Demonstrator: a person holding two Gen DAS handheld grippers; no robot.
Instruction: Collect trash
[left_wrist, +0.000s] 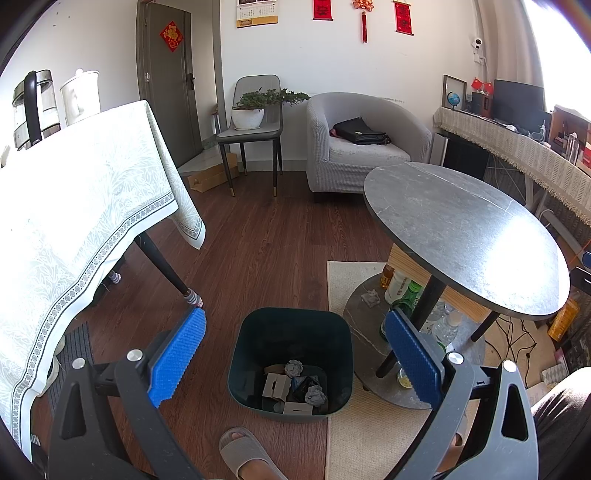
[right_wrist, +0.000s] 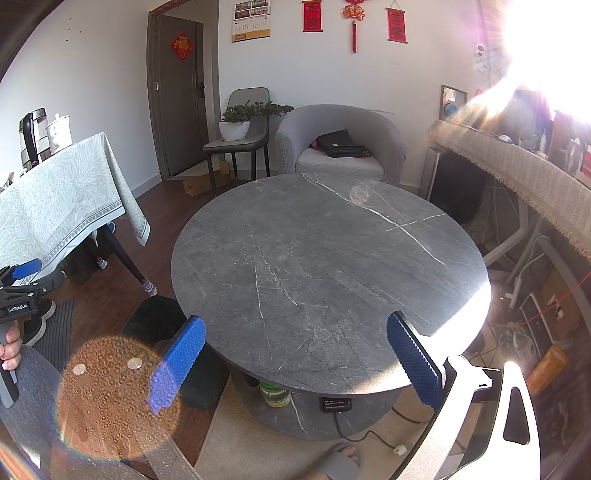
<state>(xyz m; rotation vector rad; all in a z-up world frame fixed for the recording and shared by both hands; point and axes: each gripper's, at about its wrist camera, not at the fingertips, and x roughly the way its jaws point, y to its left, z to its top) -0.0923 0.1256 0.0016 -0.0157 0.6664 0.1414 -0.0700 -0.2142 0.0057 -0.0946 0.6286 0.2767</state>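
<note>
Left tongs (left_wrist: 295, 354) spread wide, pinching nothing, hovering over a dark bin (left_wrist: 291, 363) on the wooden floor (left_wrist: 258, 240). Inside the bin, toward 6 o'clock: crumpled grey paper (left_wrist: 293, 367), cardboard scraps (left_wrist: 276, 386). Round grey tabletop (left_wrist: 461, 236) at 2 o'clock, bottles (left_wrist: 402, 291) on its lower shelf. Right tongs (right_wrist: 295, 363) likewise spread, gripping nothing, poised above the near edge of that tabletop (right_wrist: 325, 266). Slippered foot (left_wrist: 243, 454) at 6 o'clock.

**A sitting room around a round table**

A grey armchair (left_wrist: 354, 144) holds a black bag (left_wrist: 360, 131). Beside it, a potted plant (left_wrist: 255, 107) sits on a chair (left_wrist: 251, 129). A patterned tablecloth (left_wrist: 74, 206) drapes the left table; red hangings (right_wrist: 354, 18) decorate the wall.
</note>
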